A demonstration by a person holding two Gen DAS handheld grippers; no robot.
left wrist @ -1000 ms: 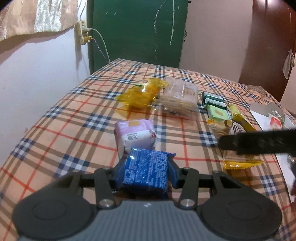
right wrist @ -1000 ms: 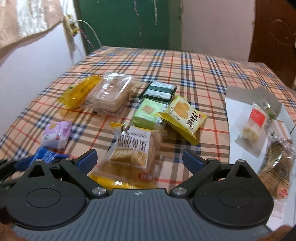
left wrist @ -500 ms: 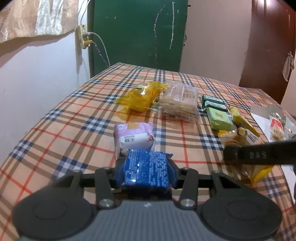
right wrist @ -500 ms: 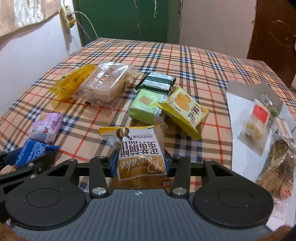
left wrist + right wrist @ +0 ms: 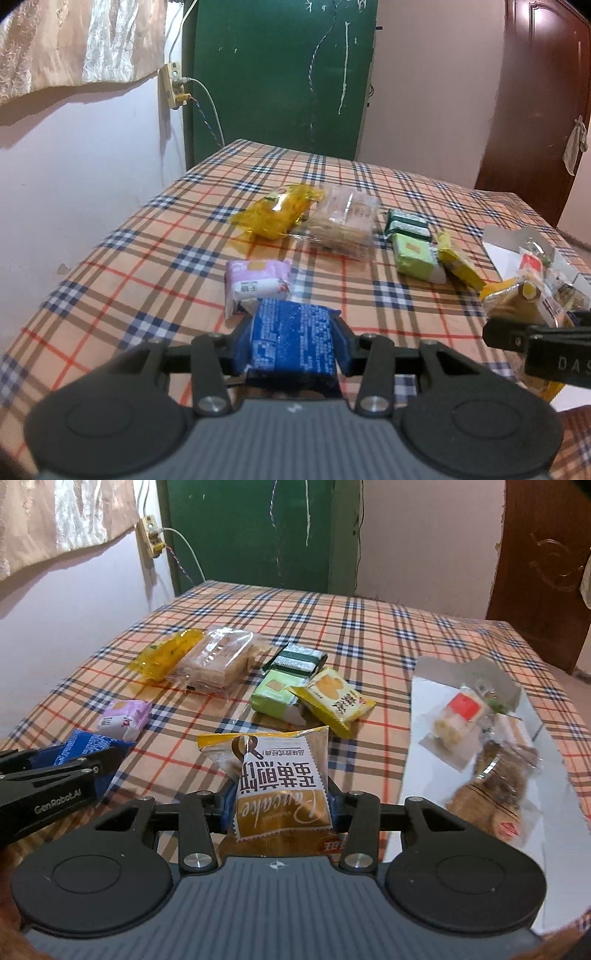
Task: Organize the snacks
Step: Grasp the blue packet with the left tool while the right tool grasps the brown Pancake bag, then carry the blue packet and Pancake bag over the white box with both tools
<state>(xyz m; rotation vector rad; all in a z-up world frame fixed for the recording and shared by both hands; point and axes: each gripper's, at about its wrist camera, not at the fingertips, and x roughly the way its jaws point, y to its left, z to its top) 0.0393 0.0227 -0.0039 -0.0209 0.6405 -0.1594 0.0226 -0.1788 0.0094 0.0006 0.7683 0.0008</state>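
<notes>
Snacks are in both of my tongs. The left tongs (image 5: 293, 345) are clamped on a blue snack packet (image 5: 293, 341), pads pressed into its sides, held just above the tabletop (image 5: 147, 266). The right tongs (image 5: 282, 805) are closed tight on a gold-and-white pancake packet (image 5: 282, 775), which stands upright between the pads with its printed face toward my camera. In the right view the left tongs and their blue packet show at the lower left, well apart from the pancake packet.

Just beyond the blue packet lies a pink snack packet (image 5: 258, 282) on the plaid cloth. Farther back a yellow crinkly packet (image 5: 277, 212) touches a clear pack of biscuits (image 5: 345, 225). To their right sits a dark green wrapped bar pack (image 5: 295, 659), then a light green packet (image 5: 275, 696) just in front of it, with a yellow cracker packet (image 5: 334, 698) leaning against the light green one.

On the right side of the tabletop lies a white open box (image 5: 417, 746), flat and shallow. Inside it I see a clear-wrapped snack with a red label (image 5: 458, 716) toward the far end, and a clear bag of brown crunchy pieces (image 5: 495, 786) nearer me, blurred at the edges. Other small wrappers lie at the box's far end, too blurred for me to tell.
</notes>
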